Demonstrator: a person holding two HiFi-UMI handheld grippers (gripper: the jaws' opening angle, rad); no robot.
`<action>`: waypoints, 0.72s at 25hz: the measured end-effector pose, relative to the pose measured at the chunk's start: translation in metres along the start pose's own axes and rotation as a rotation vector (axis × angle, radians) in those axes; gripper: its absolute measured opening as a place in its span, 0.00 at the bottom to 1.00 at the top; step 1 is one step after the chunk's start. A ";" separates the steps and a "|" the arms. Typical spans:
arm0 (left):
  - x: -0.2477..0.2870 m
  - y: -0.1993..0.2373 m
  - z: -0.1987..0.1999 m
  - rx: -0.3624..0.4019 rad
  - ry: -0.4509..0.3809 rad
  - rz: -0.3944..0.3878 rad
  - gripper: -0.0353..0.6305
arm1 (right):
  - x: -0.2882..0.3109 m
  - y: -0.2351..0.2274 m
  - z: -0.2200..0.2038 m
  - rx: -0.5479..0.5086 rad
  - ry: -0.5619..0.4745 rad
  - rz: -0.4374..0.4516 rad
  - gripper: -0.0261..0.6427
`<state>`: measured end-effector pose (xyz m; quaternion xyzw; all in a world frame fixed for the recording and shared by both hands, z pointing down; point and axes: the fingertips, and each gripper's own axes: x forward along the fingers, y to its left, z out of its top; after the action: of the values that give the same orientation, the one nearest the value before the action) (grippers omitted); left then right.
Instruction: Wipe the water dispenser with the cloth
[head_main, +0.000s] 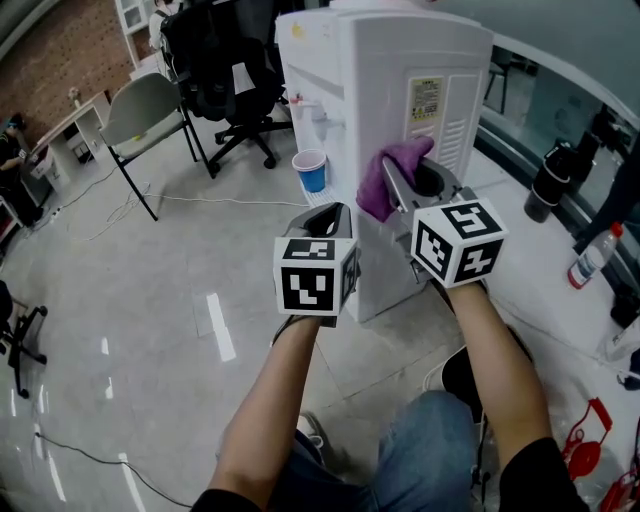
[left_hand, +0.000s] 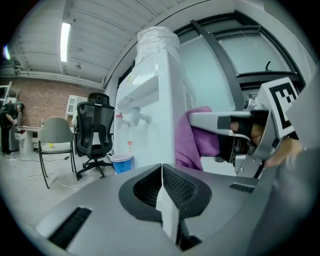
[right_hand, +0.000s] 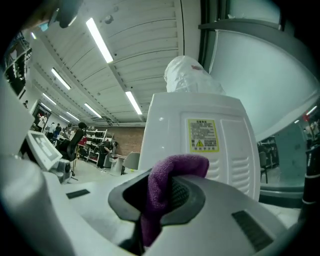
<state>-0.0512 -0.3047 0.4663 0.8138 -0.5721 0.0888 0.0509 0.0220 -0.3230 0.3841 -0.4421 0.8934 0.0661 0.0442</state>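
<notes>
**Cloth at the dispenser's side, glossy floor all around**

The right gripper (right_hand: 165, 196) has its jaws clamped on one purple cloth (right_hand: 161, 192), which bulges out over the tips. In the head view the cloth (head_main: 384, 178) lies against the louvred side panel of the single white water dispenser (head_main: 385, 75), at 12 o'clock from the right gripper (head_main: 402, 186), just under a yellow warning label. The left gripper (left_hand: 162, 186) has its jaws pressed together with nothing between them. In the head view the left gripper (head_main: 325, 216) hangs at 9 o'clock of the right one, short of the dispenser.

Two taps (left_hand: 134, 117) sit on the dispenser's front. One blue cup (head_main: 311, 170) stands on the floor at 11 o'clock from the left gripper, beside the dispenser's base.

The floor (head_main: 150, 290) is pale grey and glossy, with cables trailing across it. There are two chairs at 10 o'clock: a black office chair (head_main: 225, 70) and a grey chair (head_main: 145, 105). A brick wall runs behind them. At 3 o'clock, a white ledge (head_main: 535, 275) carries one dark bottle (head_main: 550, 180) and one red-capped bottle (head_main: 592, 255).
</notes>
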 end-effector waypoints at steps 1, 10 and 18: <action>0.000 0.000 -0.001 0.000 0.001 0.001 0.09 | -0.002 0.000 -0.011 0.007 0.014 -0.004 0.11; -0.005 0.009 -0.012 -0.024 -0.022 0.022 0.09 | -0.013 0.006 -0.108 0.104 0.127 -0.023 0.11; 0.000 0.000 -0.033 0.028 -0.017 0.003 0.09 | -0.020 0.012 -0.191 0.171 0.247 -0.037 0.11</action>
<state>-0.0543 -0.2992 0.4988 0.8143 -0.5724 0.0899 0.0344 0.0205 -0.3297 0.5766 -0.4581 0.8860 -0.0660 -0.0272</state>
